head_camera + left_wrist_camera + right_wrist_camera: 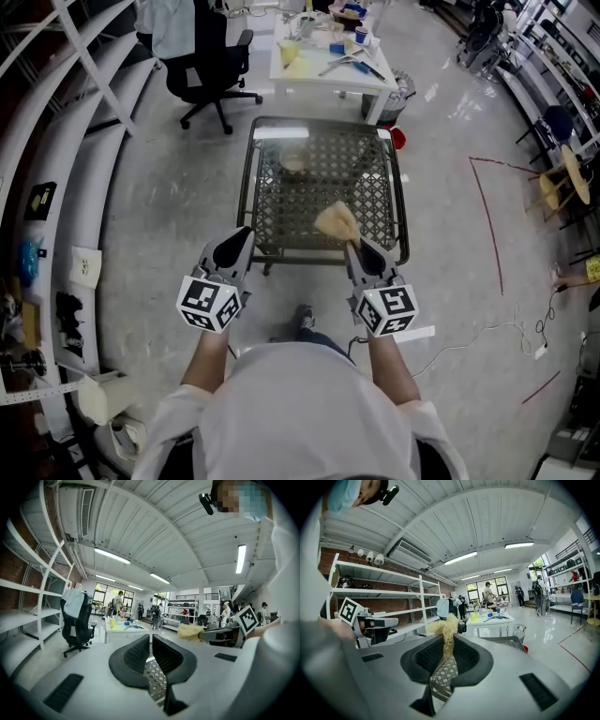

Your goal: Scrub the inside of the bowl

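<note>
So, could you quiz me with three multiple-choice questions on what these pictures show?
1. Where is the pale round bowl?
A on the metal mesh table
B on the floor
C in a gripper

2. What colour is the fibrous scrubber?
A blue
B pale yellow
C black

3. The right gripper is:
A wide open
B shut on the scrubber
C out of view

Answers:
1 A, it sits on the mesh top's far part.
2 B, its fibres look straw-like.
3 B, the fibres are pinched between its jaws.

Right gripper [362,247] grips scrubber [337,221]; bowl [293,161] on mesh table [247,192].
</note>
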Tool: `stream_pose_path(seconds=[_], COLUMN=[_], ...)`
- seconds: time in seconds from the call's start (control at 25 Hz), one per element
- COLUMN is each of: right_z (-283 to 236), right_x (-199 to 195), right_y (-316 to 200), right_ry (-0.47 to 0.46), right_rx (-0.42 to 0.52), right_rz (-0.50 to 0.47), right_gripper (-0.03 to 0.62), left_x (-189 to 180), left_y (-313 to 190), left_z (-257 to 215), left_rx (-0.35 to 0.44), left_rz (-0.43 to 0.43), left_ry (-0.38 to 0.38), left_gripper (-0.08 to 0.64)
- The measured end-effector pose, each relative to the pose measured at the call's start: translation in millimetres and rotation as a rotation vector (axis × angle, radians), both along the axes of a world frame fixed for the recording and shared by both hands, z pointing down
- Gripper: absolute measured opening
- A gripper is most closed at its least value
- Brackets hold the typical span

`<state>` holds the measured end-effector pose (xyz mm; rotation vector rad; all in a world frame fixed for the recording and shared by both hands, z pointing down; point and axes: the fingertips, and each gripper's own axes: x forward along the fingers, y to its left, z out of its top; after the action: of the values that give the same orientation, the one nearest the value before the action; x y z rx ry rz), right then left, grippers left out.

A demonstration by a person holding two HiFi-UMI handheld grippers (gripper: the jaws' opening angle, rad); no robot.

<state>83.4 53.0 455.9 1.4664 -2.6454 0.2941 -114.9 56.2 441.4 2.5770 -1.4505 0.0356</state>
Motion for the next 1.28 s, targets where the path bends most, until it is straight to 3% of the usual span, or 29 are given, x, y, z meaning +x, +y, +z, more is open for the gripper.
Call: stream_pose_path(seconds=[0.36, 0.64, 1.28], right_z=[2.0, 12.7, 21.1], right_x=[30.6, 33.1, 8.8], right_y=[-68.2, -103.5, -196.8], right_ry=[0.003, -0.006, -0.004], right_rx=[0.003, -0.013, -0.032], right_rz=[-0.069, -0.096, -0.062], right_gripper=[0.069, 0.069, 0.069], left_x=[32.4, 36.8, 27.5], left_y=[-62.6, -93.4, -204.7], left_z=[-1.4, 12.5, 25.6], left_rx=[0.006, -0.031, -0.063], left_rz=[-0.057, -0.082, -0.008], left_ry=[-0.003, -0.007, -0.002], left_gripper=[0.044, 0.044, 0.044])
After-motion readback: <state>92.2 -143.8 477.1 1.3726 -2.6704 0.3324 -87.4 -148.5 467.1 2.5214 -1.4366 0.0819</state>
